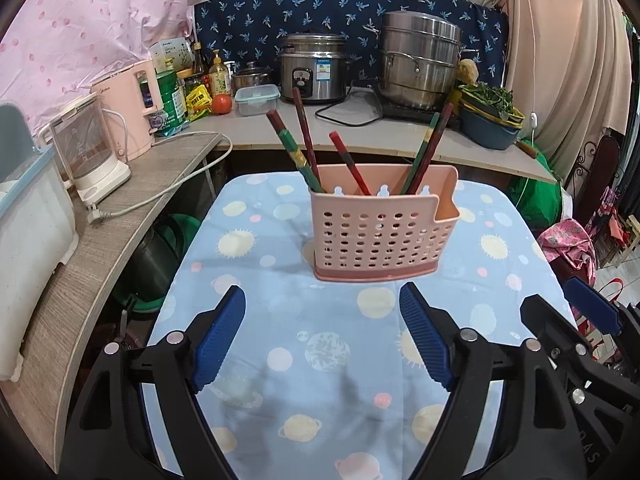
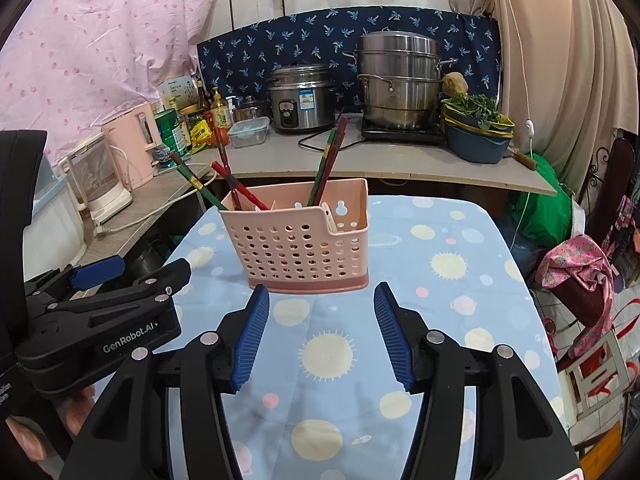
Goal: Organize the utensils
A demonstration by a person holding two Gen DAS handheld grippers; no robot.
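A pink perforated utensil holder (image 1: 376, 232) (image 2: 296, 244) stands upright on a table covered by a blue planet-print cloth (image 1: 280, 344) (image 2: 440, 320). Several red and green chopsticks (image 1: 304, 136) (image 2: 326, 164) lean inside it, their tips hidden behind its wall. My left gripper (image 1: 322, 300) (image 2: 148, 270) hovers just in front of the holder, open, with only cloth between its blue pads. Beside it on the right, my right gripper (image 2: 322, 300) (image 1: 560, 300) is also open and holds nothing, a little short of the holder's base. A hand (image 2: 76, 412) grips the left tool.
A curved wooden counter (image 1: 120, 216) runs left and behind the table. It carries a glass kettle (image 1: 88, 156), a pink kettle (image 1: 128, 108), a rice cooker (image 1: 312, 68), a steel steamer pot (image 1: 420, 64) and bowls of greens (image 1: 488, 116). Pink cloth on a chair (image 2: 580, 268) sits to the right.
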